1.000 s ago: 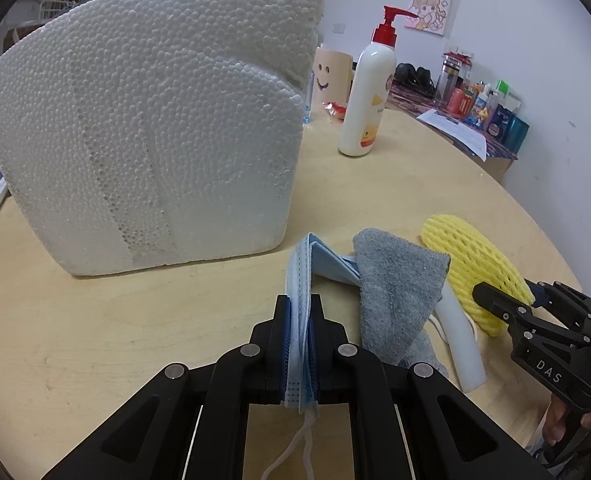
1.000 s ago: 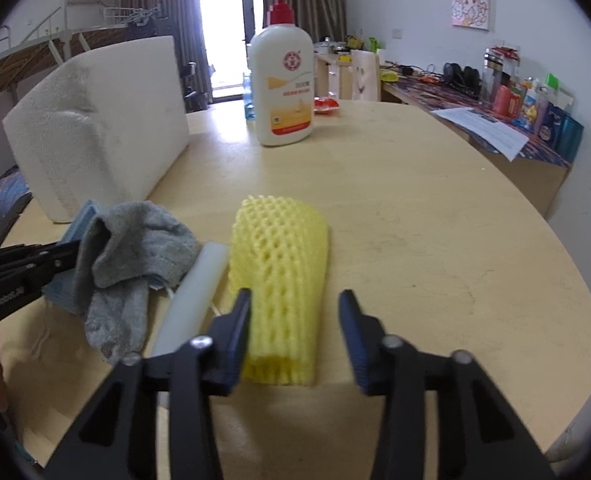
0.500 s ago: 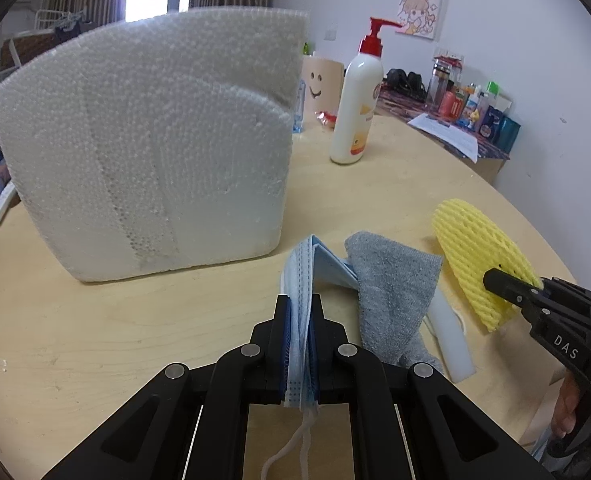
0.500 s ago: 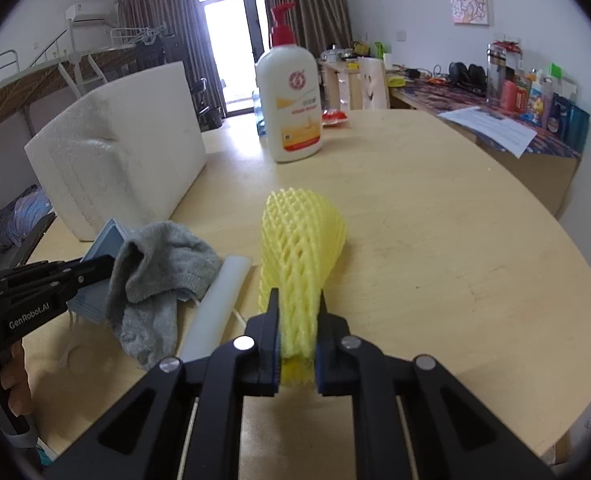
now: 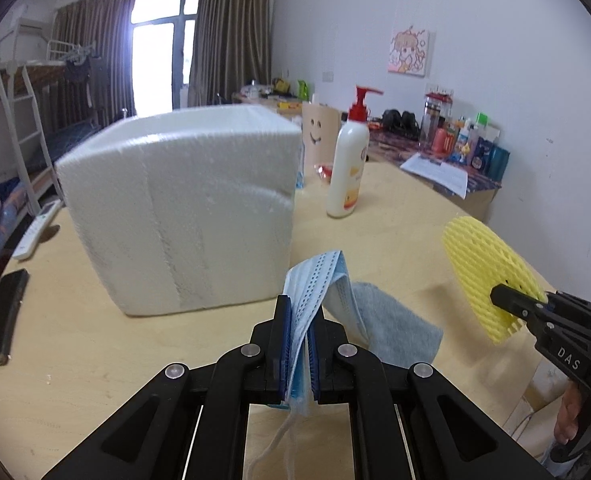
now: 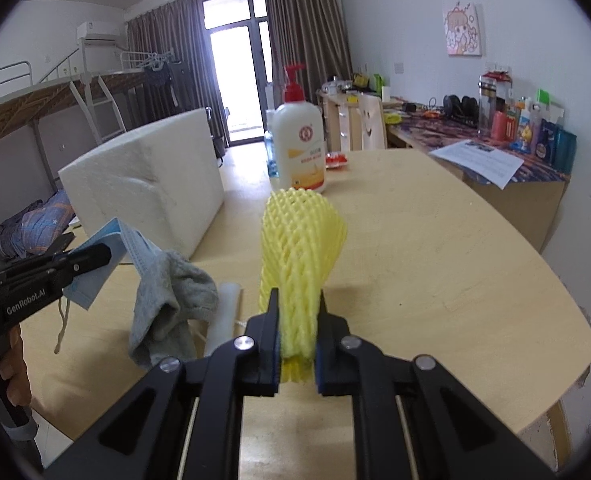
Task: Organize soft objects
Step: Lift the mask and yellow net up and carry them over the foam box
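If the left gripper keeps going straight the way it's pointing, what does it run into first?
Probably the white foam block: the left gripper, shut on the blue face mask, aims at the block's near right corner. Depth is unclear, so it might slip just past toward the lotion bottle.

The table (image 6: pixel 435 248) is pale, smooth, matt wood. At ten o'clock the block (image 5: pixel 183 208) is white, grainy foam. The mask (image 5: pixel 315 276) looks like thin pleated paper-cloth, the towel (image 6: pixel 175 292) fuzzy grey cloth, the yellow net (image 6: pixel 299 248) soft foam mesh, the bottle (image 6: pixel 300 148) glossy plastic.
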Motion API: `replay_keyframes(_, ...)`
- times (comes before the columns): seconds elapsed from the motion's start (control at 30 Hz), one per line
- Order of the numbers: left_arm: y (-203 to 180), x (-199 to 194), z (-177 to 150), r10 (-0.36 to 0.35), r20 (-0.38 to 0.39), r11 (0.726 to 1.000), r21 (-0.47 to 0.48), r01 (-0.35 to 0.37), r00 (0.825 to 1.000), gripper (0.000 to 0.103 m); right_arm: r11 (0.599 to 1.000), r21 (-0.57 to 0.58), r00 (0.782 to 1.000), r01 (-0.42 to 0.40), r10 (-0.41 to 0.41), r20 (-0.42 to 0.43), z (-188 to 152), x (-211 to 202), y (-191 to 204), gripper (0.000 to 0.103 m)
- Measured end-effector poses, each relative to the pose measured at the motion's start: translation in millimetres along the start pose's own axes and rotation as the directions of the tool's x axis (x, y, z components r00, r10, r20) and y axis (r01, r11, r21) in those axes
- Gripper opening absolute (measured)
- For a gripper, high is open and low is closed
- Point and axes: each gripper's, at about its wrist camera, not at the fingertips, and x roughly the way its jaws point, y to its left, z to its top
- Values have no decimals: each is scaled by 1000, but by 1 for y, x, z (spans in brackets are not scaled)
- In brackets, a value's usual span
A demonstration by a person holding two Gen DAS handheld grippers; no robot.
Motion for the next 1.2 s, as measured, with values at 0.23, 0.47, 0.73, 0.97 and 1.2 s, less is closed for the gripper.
replay_keyframes(0.23,-3,-15,9,12,50,1000,17,-13,999,8,1000,-11,999,-4,4,44,2,-16,2,15)
replay_keyframes(0.47,-10,-25,26,19,110,999,48,-24,994,8,1000,-3,998,-4,5,69,0,-25,2,15)
replay_keyframes(0.73,-10,-39,30,17,159,999,47,-25,987,8,1000,-5,995,-2,3,99,2,-33,0,15)
replay_keyframes(0.97,-12,-50,30,25,179,998,59,-36,984,8,1000,-19,992,-5,7,127,5,-41,6,15)
replay_keyframes(1.2,-6,-79,28,42,232,997,57,-57,972,8,998,-53,984,-14,24,176,10,-57,20,15)
